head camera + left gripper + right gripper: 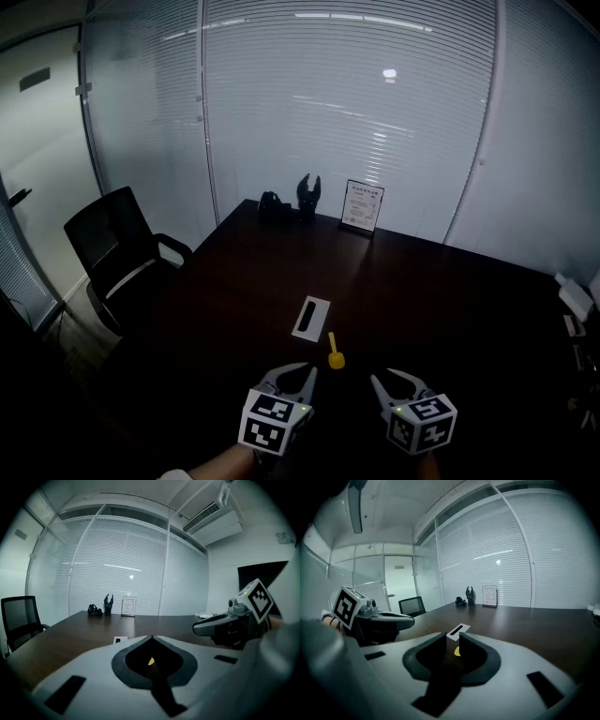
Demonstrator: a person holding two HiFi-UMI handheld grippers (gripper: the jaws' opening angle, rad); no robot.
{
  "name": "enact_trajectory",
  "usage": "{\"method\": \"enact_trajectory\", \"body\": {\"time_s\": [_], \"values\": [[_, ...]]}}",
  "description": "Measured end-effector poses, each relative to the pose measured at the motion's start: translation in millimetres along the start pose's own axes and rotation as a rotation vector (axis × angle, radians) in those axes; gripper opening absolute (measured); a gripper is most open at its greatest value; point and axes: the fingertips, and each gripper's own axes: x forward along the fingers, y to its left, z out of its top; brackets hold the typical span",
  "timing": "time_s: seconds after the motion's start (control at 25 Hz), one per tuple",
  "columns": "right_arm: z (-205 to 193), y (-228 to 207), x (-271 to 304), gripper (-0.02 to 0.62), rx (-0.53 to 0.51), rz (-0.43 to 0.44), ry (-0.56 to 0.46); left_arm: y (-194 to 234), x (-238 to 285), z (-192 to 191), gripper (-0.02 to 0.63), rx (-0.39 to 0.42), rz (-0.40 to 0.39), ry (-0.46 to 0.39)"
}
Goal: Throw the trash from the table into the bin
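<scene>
We judge the step in hand to be the reach for the first piece of trash, with nothing picked up yet. Two pieces lie near the front of the dark counter [450, 309]: a small yellow scrap [335, 355], and just beyond it a white slip [311, 317] with a black stripe, lying flat. The two are close but apart.

The left tongs [151, 639] have their tips together and hold nothing; we see the yellow scrap only through the hollow behind the tips. The right tongs [452, 637] stand at a narrow gap, also empty, and the scrap shows beyond that gap, not inside it. Both tongs hover low over the front edge, side by side, short of the trash.

To do this well, we would take the yellow scrap with the right tongs, since it sits ahead of them. The gap looks too slim for a clean approach, so we would widen it first, then come down with one tip on each side and close only once the scrap sits squarely between the pads. It is small and looks light, so a nudge from a tip could send it skidding.

The white slip looks harder, being thin and flush with the counter. We would slide it toward the edge, or pin one end with the left tongs to lift the other.

No view shows the bin, so we must find it before carrying anything off.
</scene>
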Motion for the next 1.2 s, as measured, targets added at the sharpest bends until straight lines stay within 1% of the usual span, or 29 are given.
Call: {"method": "enact_trajectory", "body": {"time_s": [0.04, 0.12, 0.2, 0.28, 0.36, 0.4, 0.52, 0.64, 0.76, 0.92, 0.96, 1.0, 1.08, 1.16, 1.2], "values": [[1.0, 0.9, 18.6, 0.081, 0.009, 0.007, 0.019, 11.4, 8.5, 1.7, -0.002, -0.005, -0.007, 0.002], [1.2, 0.6, 54.4, 0.109, 0.02, 0.011, 0.06, 32.7, 23.7, 2.8, -0.002, -0.022, -0.018, 0.009], [-3.7, -1.9, 94.9, 0.148, 0.032, 0.009, 0.124, 52.7, 39.1, 2.5, -0.002, -0.046, -0.031, 0.016], [-17.2, -6.6, 136.4, 0.245, 0.046, -0.002, 0.214, 69.3, 52.7, -1.4, -0.002, -0.07, -0.044, 0.028], [-38.3, -15.5, 168.8, 0.26, 0.042, -0.035, 0.294, 80.2, 62.2, -7.5, -0.002, -0.089, -0.057, 0.042], [-49.3, -20.4, 181.3, 0.286, 0.036, -0.056, 0.325, 83.7, 65.5, -10.6, -0.002, -0.097, -0.064, 0.049], [-76.5, -30.2, 209.5, 0.326, 0.023, -0.112, 0.375, 95.4, 72.0, -22.6, -0.002, -0.12, -0.073, 0.07], [-97.8, -36.0, 227.8, 0.33, 0.019, -0.149, 0.423, 109.4, 78.8, -36.8, -0.002, -0.133, -0.067, 0.091], [-100.4, -41.0, 235.2, 0.33, 0.018, -0.167, 0.455, 116.7, 82.2, -42.7, -0.002, -0.139, -0.063, 0.101], [-109.3, -39.6, 233.5, 0.328, 0.076, -0.16, 0.502, 118.0, 79.8, -44.5, -0.002, -0.141, -0.064, 0.1], [-110.0, -41.7, 233.5, 0.319, 0.068, -0.168, 0.506, 118.3, 79.0, -44.6, -0.002, -0.141, -0.065, 0.099], [-109.2, -44.6, 233.8, 0.276, 0.05, -0.179, 0.506, 118.7, 78.3, -44.6, -0.002, -0.14, -0.066, 0.099], [-104.2, -46.6, 236.0, 0.267, -0.003, -0.191, 0.498, 119.0, 77.6, -44.3, -0.002, -0.14, -0.068, 0.099], [-100.1, -39.7, 238.7, 0.223, -0.032, -0.175, 0.491, 117.7, 77.0, -44.2, -0.002, -0.139, -0.07, 0.098], [-101.2, -34.0, 237.8, 0.217, -0.02, -0.162, 0.501, 116.8, 76.6, -44.3, -0.002, -0.138, -0.072, 0.098]]}}
